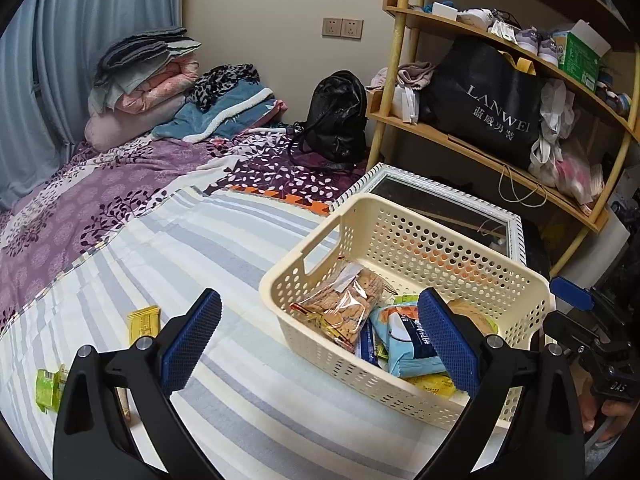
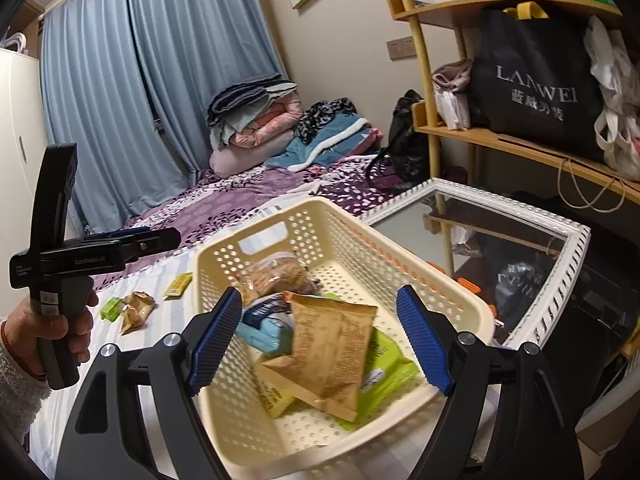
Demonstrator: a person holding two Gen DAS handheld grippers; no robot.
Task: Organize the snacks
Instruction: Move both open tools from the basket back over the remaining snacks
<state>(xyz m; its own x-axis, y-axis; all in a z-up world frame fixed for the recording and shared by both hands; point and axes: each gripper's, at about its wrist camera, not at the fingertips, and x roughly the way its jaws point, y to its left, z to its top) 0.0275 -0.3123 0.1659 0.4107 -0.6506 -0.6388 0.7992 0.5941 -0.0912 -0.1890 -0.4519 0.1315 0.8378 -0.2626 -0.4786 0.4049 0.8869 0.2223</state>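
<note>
A cream perforated basket sits on the striped bed sheet. It holds several snack packs: a clear cookie bag, a light blue pack, a brown pack and a green pack. My left gripper is open and empty at the basket's near left side. My right gripper is open above the basket, with the brown pack lying between its fingers, not gripped. On the sheet lie a yellow packet, a green packet and a crinkled brown packet.
A white-framed mirror lies beside the basket. A wooden shelf with a black bag stands at the right. Folded blankets and a black backpack sit at the bed's far end. Blue curtains hang at the left.
</note>
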